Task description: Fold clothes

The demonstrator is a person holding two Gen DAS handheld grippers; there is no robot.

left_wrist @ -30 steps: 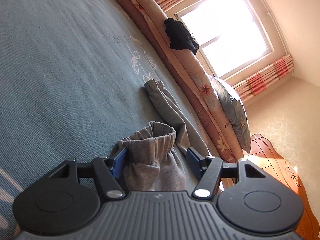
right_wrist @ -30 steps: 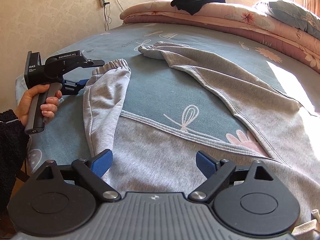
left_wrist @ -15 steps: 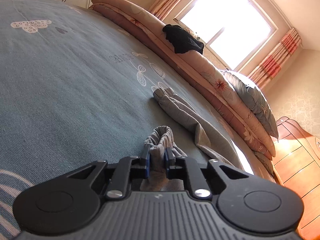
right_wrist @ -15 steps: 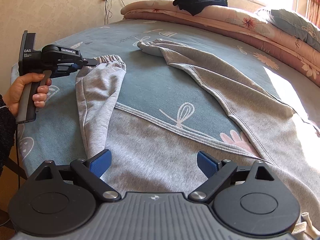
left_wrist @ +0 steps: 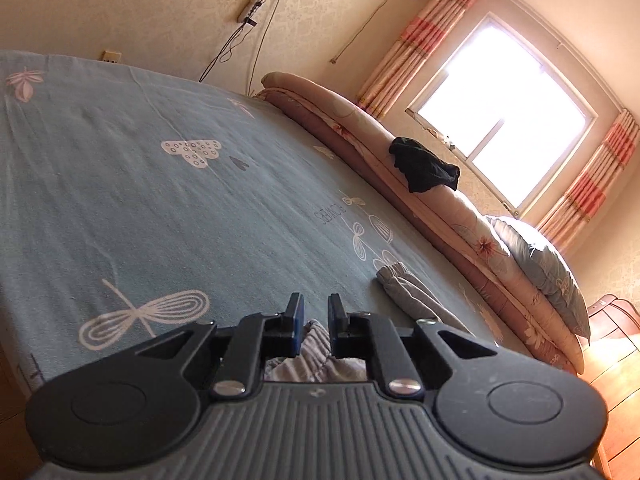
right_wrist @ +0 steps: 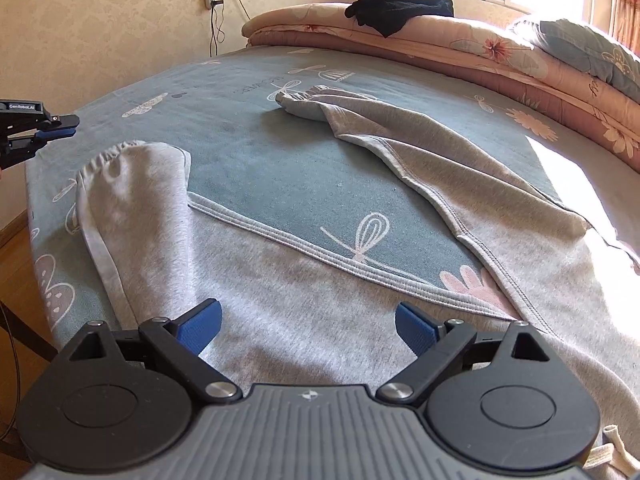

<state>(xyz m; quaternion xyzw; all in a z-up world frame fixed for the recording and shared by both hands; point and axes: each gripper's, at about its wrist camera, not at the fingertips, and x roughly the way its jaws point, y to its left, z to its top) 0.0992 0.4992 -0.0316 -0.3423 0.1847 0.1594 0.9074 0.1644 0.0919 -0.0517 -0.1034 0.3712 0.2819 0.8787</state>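
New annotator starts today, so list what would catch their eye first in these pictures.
Grey sweatpants sprawl across the teal sheet, legs spread in a V, under the open right tool. A black garment lies on the folded floral quilt at the far side, below the bright window. The left tool hangs shut beside the near cuff, not touching it.

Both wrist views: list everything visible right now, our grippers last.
Sweatpants: one, light grey, spread on the bed, legs apart.
Bedsheet: one, blue-grey, patterned, covering the bed.
Quilts: a folded stack, pink floral, along the bed's far edge.
Dark garment: one, black, on the quilts.
Pillow: one, blue-grey, on the quilts by the window.
Left gripper: black, blue pads, shut, near one cuff.
Right gripper: open over the sweatpants.
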